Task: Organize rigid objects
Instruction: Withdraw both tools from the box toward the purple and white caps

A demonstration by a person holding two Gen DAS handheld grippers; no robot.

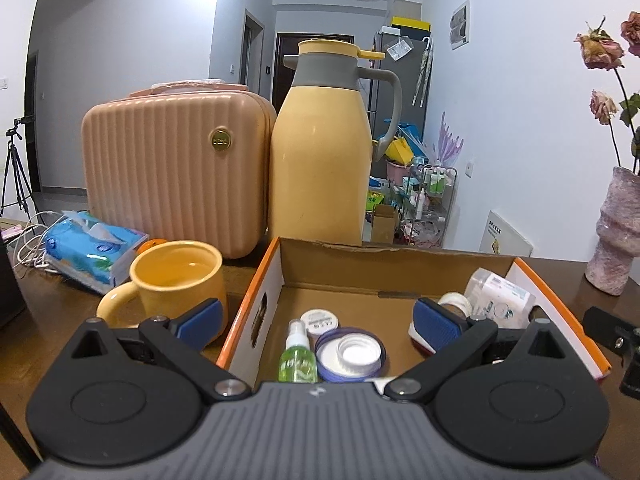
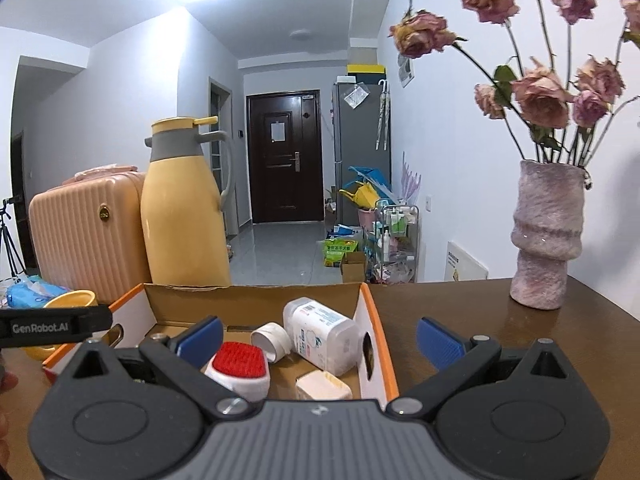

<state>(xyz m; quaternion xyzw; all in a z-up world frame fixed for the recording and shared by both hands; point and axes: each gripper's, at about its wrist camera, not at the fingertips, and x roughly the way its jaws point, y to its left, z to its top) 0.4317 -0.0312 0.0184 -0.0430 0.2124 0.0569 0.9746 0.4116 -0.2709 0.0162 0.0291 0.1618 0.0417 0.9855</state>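
**Both grippers idle over the box**

I hold the left gripper point(image 1: 316, 320) and right gripper point(image 2: 318, 338) with jaws spread, empty. Just beyond, the box point(image 1: 256, 280) near the counter's far edge corrals the spray point(image 1: 298, 358), lid point(image 1: 352, 354), brush point(image 2: 240, 368) and bottle point(image 2: 320, 334). The mug point(image 1: 176, 280) waits outside, left.

Yellow mug point(image 1: 176, 280), yellow-and-grey flask point(image 1: 320, 148), ribbed peach case point(image 1: 172, 172), orange-edged box point(image 1: 260, 296), mottled pink vase point(image 2: 546, 236).

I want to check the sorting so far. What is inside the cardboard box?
The cardboard box holds a green spray bottle, a blue lid, a small round tin, a red brush, a tape roll, a clear tub and a cream block. The tools cover the near part.
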